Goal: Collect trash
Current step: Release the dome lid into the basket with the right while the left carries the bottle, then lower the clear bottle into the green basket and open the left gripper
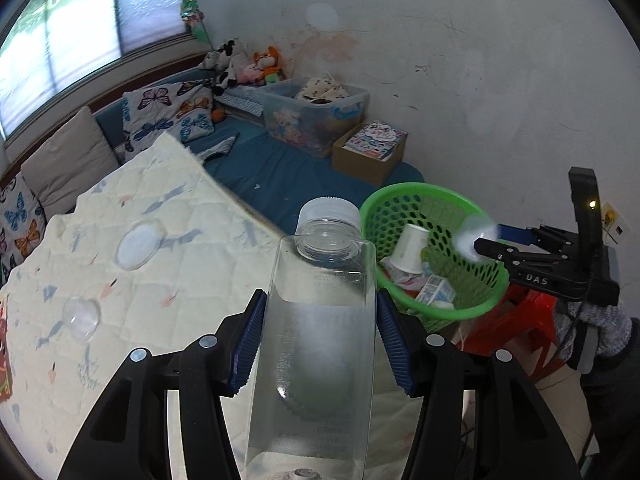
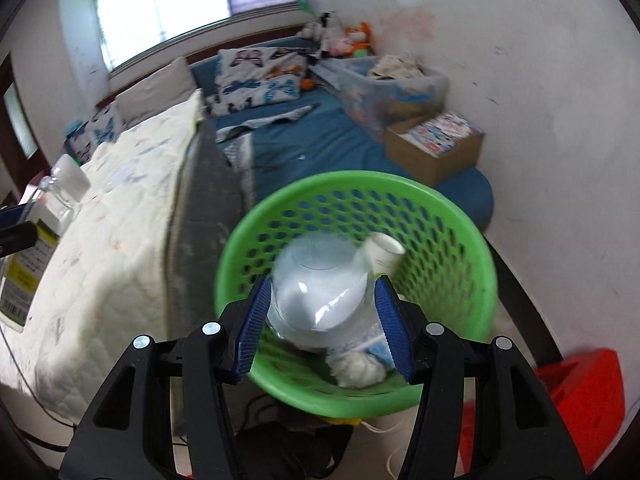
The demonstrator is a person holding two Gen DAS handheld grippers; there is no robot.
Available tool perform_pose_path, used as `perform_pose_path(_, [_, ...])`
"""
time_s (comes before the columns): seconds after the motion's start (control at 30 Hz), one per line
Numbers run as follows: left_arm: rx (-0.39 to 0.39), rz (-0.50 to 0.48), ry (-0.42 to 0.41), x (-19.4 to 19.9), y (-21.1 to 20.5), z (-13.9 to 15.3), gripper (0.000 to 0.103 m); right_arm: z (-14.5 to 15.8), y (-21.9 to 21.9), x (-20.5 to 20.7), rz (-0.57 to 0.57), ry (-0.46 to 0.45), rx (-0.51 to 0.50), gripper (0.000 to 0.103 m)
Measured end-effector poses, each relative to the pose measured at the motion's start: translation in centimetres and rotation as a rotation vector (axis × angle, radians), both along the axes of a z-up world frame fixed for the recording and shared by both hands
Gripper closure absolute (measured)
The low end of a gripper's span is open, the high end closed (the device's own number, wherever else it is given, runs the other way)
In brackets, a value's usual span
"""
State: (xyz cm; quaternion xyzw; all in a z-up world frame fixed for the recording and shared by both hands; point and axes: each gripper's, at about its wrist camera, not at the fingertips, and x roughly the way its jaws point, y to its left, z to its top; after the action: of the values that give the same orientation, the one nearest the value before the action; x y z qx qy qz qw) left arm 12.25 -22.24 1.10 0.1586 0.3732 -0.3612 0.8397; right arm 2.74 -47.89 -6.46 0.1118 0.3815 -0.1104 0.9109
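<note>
My left gripper [image 1: 321, 294] is shut on a clear square plastic bottle [image 1: 320, 340] with a white cap, held upright over the bed's edge. The bottle [image 2: 60, 196] also shows at the far left of the right wrist view. A green perforated basket [image 1: 420, 190] [image 2: 360, 180] holds a paper cup [image 1: 412, 248] [image 2: 384, 252], a small carton [image 1: 436, 292] and a white wad [image 2: 358, 368]. My right gripper [image 2: 324, 280] [image 1: 480, 240] is shut on a blurred clear plastic cup [image 2: 320, 296] just above the basket's opening.
A bed with a pale quilt [image 1: 160, 240] fills the left, with two clear round lids [image 1: 140, 244] [image 1: 82, 318] lying on it. The basket rests on a red stool [image 1: 516, 328] [image 2: 588, 392]. A storage bin [image 1: 320, 116] and cardboard box [image 1: 368, 152] stand on the blue mat by the wall.
</note>
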Motion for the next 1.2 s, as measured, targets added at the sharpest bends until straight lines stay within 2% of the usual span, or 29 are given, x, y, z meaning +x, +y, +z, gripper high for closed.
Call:
perform_pose_path(0.37, [0.024,-0.071,0.005,-0.3,-6.6,0.0,0.049,0.6,-2.1,-3.5,-0.041,-0.053,0.045,0.044])
perform_pose_path(0.7, [0.073,-0.095,0.058,-0.6,-13.1,-2.2,0.049,1.3,-2.4,-6.9,-0.046,-0.099,0.06,0.041])
perform_pose_path(0.97, [0.046,-0.068,0.113,0.5,-16.5,-3.7,0.049,1.1,-3.1,-8.2,-0.063,-0.105,0.074,0.04])
perform_pose_path(1.07, [0.01,-0.048,0.147,1.0,-17.4,-4.2,0.049,1.2,-3.5,-8.6,-0.074,-0.113,0.083,0.04])
perform_pose_path(1.2, [-0.037,-0.038,0.137,1.1,-18.5,-4.0,0.049,1.0,-3.4,-9.0,-0.079,-0.114,0.087,0.04])
